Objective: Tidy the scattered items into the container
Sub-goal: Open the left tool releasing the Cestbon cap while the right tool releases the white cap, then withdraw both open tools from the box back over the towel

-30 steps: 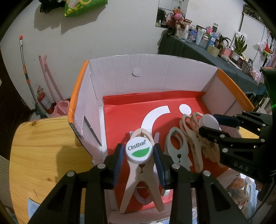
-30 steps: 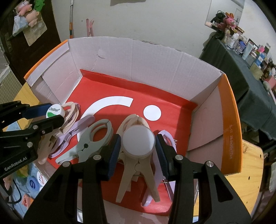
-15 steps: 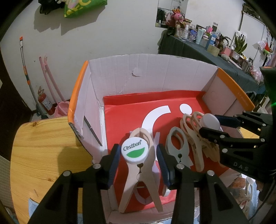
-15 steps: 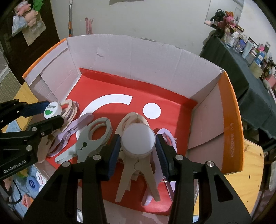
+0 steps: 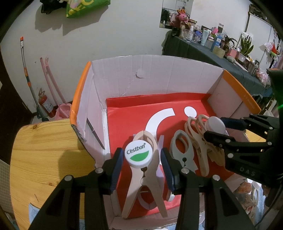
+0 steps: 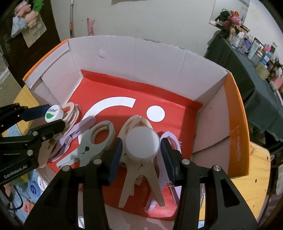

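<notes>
Two bottle caps (image 5: 138, 153) (image 6: 142, 143) rest atop clips (image 5: 179, 150) inside box (image 5: 152, 77).

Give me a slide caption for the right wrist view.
Right gripper opening around a white cap above clips in the box.

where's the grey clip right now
The grey clip lies on the box's red floor, between the lilac clip and the beige clip under the plain cap; in the left wrist view it sits right of centre.

Probably a lived-in home: a cluttered dresser (image 5: 212, 46) with toiletries, plush bunny (image 5: 183, 16), and a broom (image 5: 26, 70).
</notes>
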`<action>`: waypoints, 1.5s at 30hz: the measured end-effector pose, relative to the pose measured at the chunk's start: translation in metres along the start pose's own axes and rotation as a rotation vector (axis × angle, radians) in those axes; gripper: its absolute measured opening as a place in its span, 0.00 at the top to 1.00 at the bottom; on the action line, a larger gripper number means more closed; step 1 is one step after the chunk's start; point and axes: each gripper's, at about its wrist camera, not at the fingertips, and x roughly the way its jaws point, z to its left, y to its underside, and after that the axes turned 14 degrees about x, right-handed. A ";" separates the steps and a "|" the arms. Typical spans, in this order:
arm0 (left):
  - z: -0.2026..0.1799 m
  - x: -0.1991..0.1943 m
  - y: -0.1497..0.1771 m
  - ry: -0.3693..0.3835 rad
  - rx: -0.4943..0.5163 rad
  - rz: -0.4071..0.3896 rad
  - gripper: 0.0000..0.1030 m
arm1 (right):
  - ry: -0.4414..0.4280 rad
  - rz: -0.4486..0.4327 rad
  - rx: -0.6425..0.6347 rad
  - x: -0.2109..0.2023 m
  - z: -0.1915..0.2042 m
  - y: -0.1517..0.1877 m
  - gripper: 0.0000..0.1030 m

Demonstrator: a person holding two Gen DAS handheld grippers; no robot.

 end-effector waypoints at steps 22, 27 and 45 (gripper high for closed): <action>-0.003 -0.018 0.000 -0.015 0.011 -0.041 0.41 | 0.007 -0.033 0.010 -0.013 0.000 0.000 0.40; -0.005 -0.028 0.001 -0.010 0.016 -0.057 0.41 | -0.002 -0.047 0.009 -0.021 0.003 0.002 0.40; -0.030 -0.104 0.022 -0.062 0.077 -0.182 0.22 | -0.034 -0.164 0.006 -0.089 0.014 0.032 0.33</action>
